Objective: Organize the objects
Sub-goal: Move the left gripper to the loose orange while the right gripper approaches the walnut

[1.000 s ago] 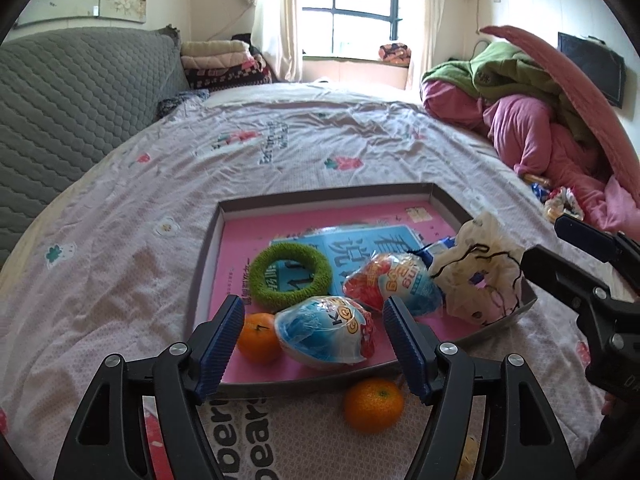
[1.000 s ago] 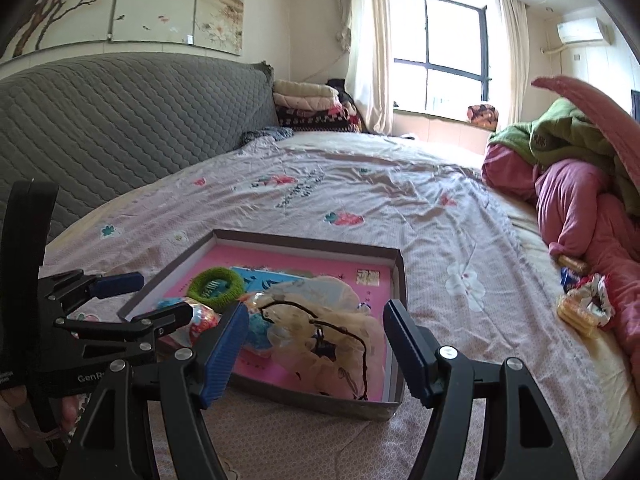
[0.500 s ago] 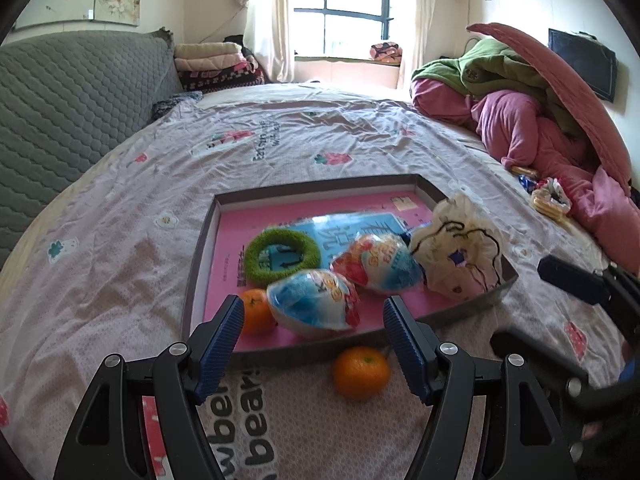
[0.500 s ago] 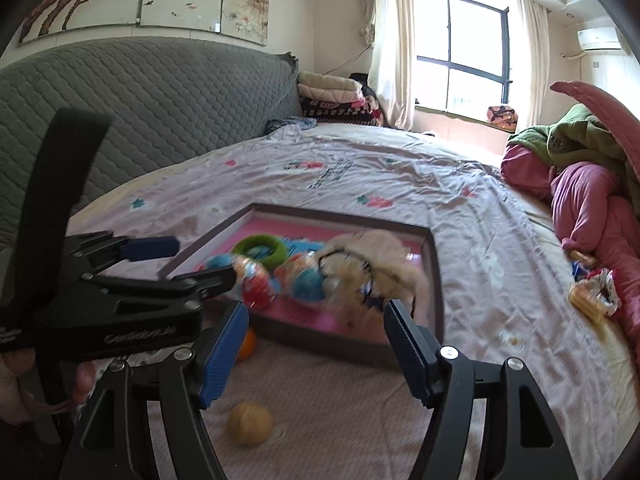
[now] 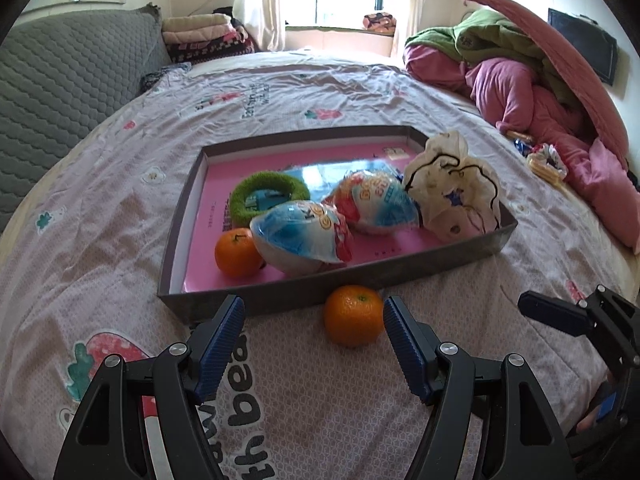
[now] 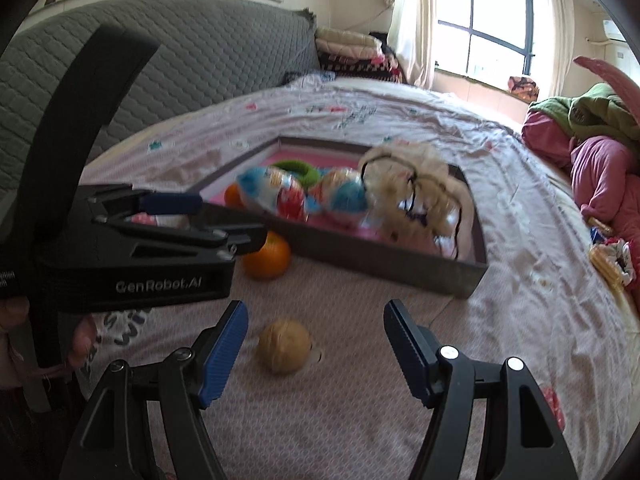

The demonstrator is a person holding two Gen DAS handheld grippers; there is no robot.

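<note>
A glossy orange tangerine (image 5: 353, 315) lies on the bedsheet (image 5: 120, 240), touching the tray's (image 5: 460, 254) near wall; a tan walnut (image 6: 284, 345) lies nearer the bed's edge. Left gripper (image 5: 314, 336), marked "GenRobot.AI", and right gripper (image 6: 315, 340) both gape, empty.

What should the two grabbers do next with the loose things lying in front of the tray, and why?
Probably ease the open left gripper down around the orange, which lies on the bedspread just outside the tray, then close. The open right gripper already frames the walnut, so it likely does the same.
</note>
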